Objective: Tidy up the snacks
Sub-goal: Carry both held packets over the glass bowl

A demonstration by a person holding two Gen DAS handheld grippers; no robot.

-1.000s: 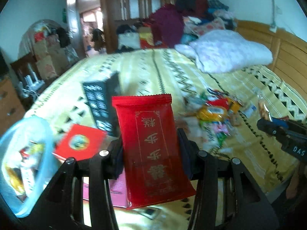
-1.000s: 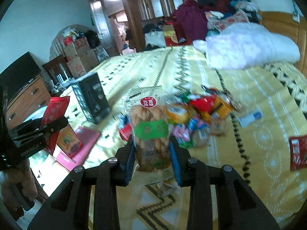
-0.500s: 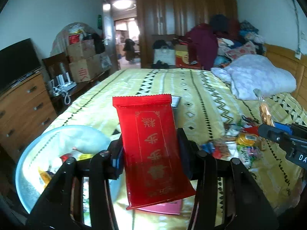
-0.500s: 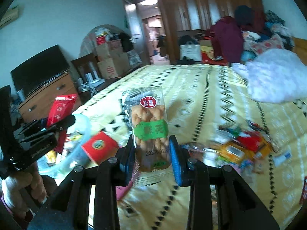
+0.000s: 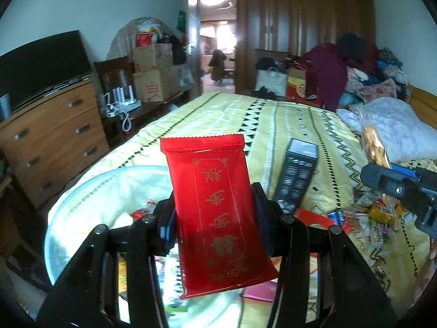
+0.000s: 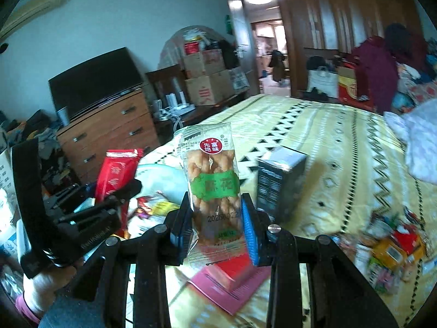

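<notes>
Since the earlier frames both claws have swung away from the loose pile of snacks (image 5: 382,218) toward the pale blue bag (image 5: 82,199) at the bed's near-left corner, which now fills the lower left of the left wrist view; the dark box (image 5: 297,175) has shifted to the right of the held packets.

Left claw (image 5: 215,216): partly closed, its jaws pressing both long edges of a red packet (image 5: 215,207). The packet stands upright, long axis running up and away from the claw, crimped top seal uppermost, printed face toward the camera and leaning slightly left.

Right claw (image 6: 215,218): closed as far as its load allows on a clear packet of fried dough twists (image 6: 211,186), also upright, red round label at the top, green band across the middle, long axis in line with the blue pads (image 6: 250,232).

Both packets are in the air above the yellow bedspread (image 6: 341,142), near the bag's open mouth.

Step in hand, by judgement: delivery into the bag. To do it well, bring each packet over the mouth one at a time, tip its long axis downward so that it enters end-first, and release only once it is inside the rim, keeping the two claws from crossing.
</notes>
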